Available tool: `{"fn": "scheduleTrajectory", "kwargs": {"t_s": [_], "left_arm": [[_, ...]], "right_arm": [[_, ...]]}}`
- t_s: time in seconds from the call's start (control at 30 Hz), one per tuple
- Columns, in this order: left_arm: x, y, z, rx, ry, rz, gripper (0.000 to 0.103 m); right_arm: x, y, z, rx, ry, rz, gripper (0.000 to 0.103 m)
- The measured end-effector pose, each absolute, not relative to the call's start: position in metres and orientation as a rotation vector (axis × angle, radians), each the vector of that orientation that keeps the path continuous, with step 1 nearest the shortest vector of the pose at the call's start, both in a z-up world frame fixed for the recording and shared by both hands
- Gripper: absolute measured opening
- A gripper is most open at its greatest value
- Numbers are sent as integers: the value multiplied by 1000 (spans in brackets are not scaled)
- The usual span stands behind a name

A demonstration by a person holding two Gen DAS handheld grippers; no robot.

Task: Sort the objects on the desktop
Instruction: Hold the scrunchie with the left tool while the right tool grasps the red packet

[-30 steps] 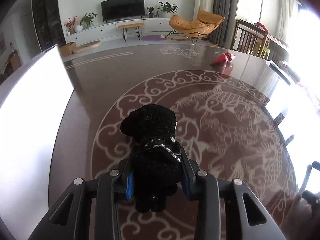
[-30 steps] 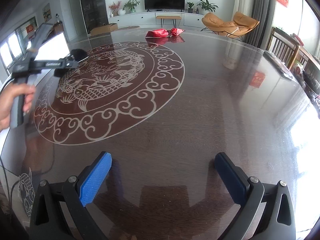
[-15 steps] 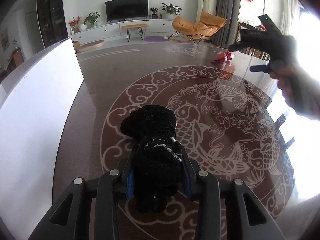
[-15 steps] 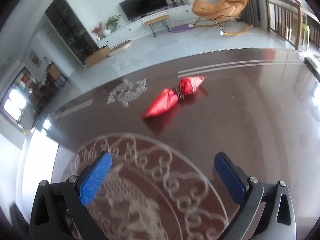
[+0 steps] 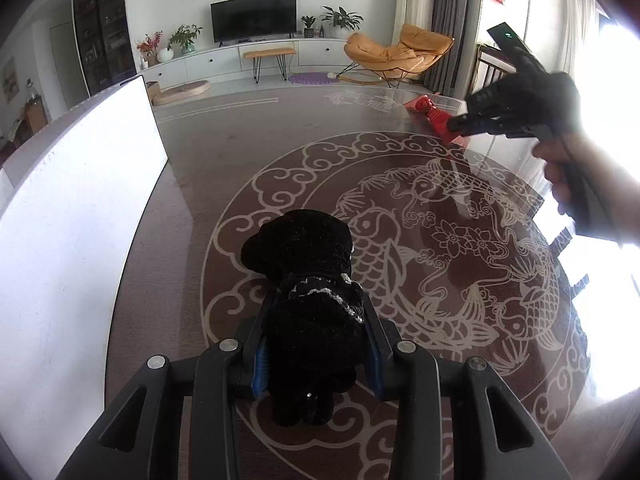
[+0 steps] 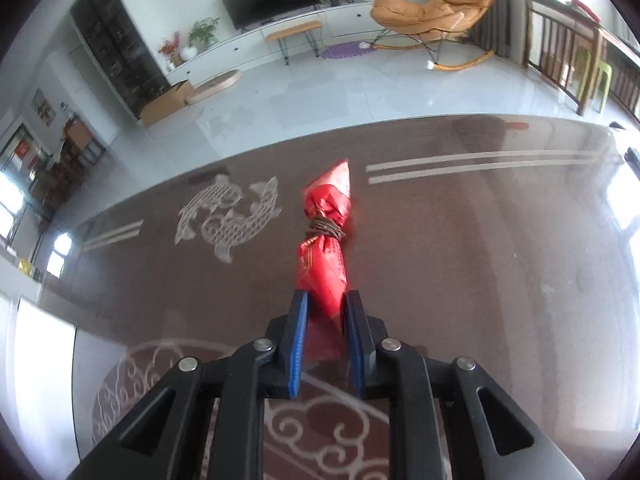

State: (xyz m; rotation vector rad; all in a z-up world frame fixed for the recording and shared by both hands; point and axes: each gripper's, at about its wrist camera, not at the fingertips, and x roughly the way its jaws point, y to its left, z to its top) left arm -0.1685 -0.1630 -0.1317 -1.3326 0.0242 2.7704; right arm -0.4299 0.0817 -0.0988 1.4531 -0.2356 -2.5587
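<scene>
My left gripper (image 5: 316, 344) is shut on a black plush toy (image 5: 308, 280), its blue pads squeezing the toy's body while the head sticks out ahead, above the dragon-patterned table. In the right wrist view my right gripper (image 6: 326, 312) is shut on the near end of a red foil packet (image 6: 326, 240) tied in the middle with a brown band; the packet lies on the dark table (image 6: 480, 260) and points away from me. From the left wrist view, that right gripper (image 5: 460, 124) shows at the upper right, on the red packet (image 5: 434, 116), with a hand behind it.
A tall white board (image 5: 80, 216) stands along the table's left side. The table's far edge (image 6: 360, 124) lies just past the packet. A person's hand (image 5: 568, 168) holds the right gripper's handle. Beyond are a TV, an orange chair and wooden chairs.
My right gripper swept across the table to the red packet and went from wide open to shut on its near end. The left gripper kept its hold on the plush toy.
</scene>
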Motion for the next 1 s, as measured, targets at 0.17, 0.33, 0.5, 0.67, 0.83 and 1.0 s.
{"fn": "scheduleTrajectory", "kwargs": {"t_s": [0.17, 0.33, 0.5, 0.67, 0.83, 1.0], "left_arm": [[-165, -169, -130, -1318, -27, 2751, 37], [-129, -159, -131, -1325, -42, 2768, 37], [-117, -143, -132, -1342, 80, 2790, 39], [-115, -145, -132, -1342, 59, 2785, 39], [-117, -145, -131, -1342, 59, 2786, 39], [-117, -145, -131, -1342, 59, 2786, 39]], "right_arm": [[-301, 69, -95, 1373, -33, -2340, 16], [-191, 92, -93, 1327, 109, -2277, 18], [-244, 89, -82, 1296, 119, -2388, 40], [-344, 59, -74, 1318, 182, -2499, 43], [-417, 53, -85, 1442, -23, -2522, 43], [-448, 44, -100, 1527, 14, -2539, 43]]}}
